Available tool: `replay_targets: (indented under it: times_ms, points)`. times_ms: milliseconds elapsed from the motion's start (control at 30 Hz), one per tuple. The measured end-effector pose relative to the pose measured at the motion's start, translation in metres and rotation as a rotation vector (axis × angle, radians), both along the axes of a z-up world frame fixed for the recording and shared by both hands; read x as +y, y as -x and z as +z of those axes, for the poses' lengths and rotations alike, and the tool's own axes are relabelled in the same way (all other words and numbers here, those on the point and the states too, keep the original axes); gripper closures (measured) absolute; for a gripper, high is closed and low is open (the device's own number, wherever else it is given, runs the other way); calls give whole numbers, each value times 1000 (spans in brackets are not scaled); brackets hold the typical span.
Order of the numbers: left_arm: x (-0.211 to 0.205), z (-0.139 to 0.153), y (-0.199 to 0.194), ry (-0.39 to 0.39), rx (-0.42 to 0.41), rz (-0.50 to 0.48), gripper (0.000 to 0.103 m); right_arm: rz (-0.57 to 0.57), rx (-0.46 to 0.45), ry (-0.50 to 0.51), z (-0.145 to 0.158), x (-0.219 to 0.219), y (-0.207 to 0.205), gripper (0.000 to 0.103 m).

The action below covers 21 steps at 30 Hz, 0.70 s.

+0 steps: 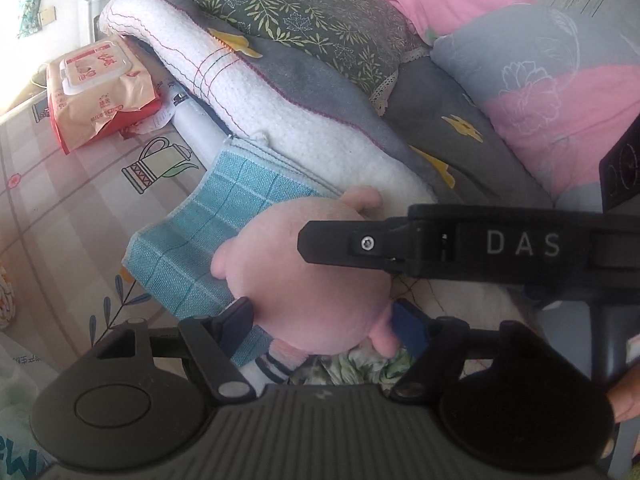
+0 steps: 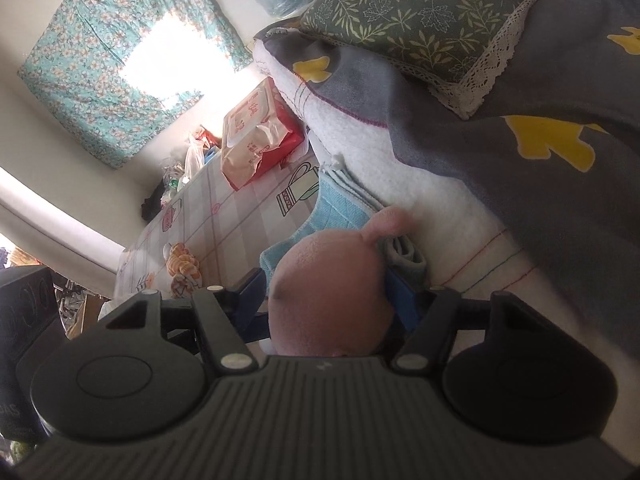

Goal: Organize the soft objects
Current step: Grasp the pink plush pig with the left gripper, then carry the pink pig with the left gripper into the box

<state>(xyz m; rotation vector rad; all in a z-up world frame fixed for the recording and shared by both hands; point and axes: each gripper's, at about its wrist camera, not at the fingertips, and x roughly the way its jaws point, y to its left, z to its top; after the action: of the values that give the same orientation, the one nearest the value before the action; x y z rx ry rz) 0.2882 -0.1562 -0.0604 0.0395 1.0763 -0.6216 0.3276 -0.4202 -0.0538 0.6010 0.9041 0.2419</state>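
Left tongs (image 1: 322,316): jaws part open, pads touching both flanks of the pink plush toy (image 1: 304,280). The body fills the gap. Right tongs (image 2: 328,292): same, part open, and its blue pads (image 2: 400,300) bear on the same toy from another angle. How firm either grip is, cannot tell.

In the left wrist view, one finger of the right tongs crosses over the top of the toy, so both tools crowd one small object.

The toy sits on the folded blue checked towel (image 1: 192,232), right against the rolled white blanket (image 1: 280,120) and the grey quilt (image 2: 520,184). The leaf-print pillow (image 1: 312,28) lies on top of the quilt, further back.

Judgement: the step is taking hold of the toy to move it.
- Grip the round body, not an ear or a limb, since those stretch and slip.
- Squeeze only until the plush dimples. It is soft, so extra closing adds nothing.
- One tool should carry. Back the other off before lifting, or the fingers foul each other.
- Lift straight up, clear of the towel. Its top fold may drag along if a pad has caught it.

Well apart on the printed surface (image 1: 60,200) are the wet-wipe pack (image 1: 96,84) and an orange knotted toy (image 2: 184,268).
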Motion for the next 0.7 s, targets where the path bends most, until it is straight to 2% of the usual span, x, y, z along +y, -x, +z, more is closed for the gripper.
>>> replay_targets:
  times_ms: [33, 133, 300, 533, 700]
  points:
    - [0, 2, 2, 1, -5, 2, 27, -7, 3, -10, -1, -3, 1, 44]
    - [1, 13, 10, 5, -24, 4, 28, -23, 9, -52, 2, -9, 4, 46]
    - [14, 49, 38, 30, -101, 25, 28, -9, -45, -91, 29, -7, 24, 47]
    - [66, 112, 89, 97, -216, 115, 28, 85, -187, -112, 94, 23, 62, 47]
    - [124, 152, 128, 121, -304, 225, 28, 206, -284, -112, 141, 74, 85, 47]
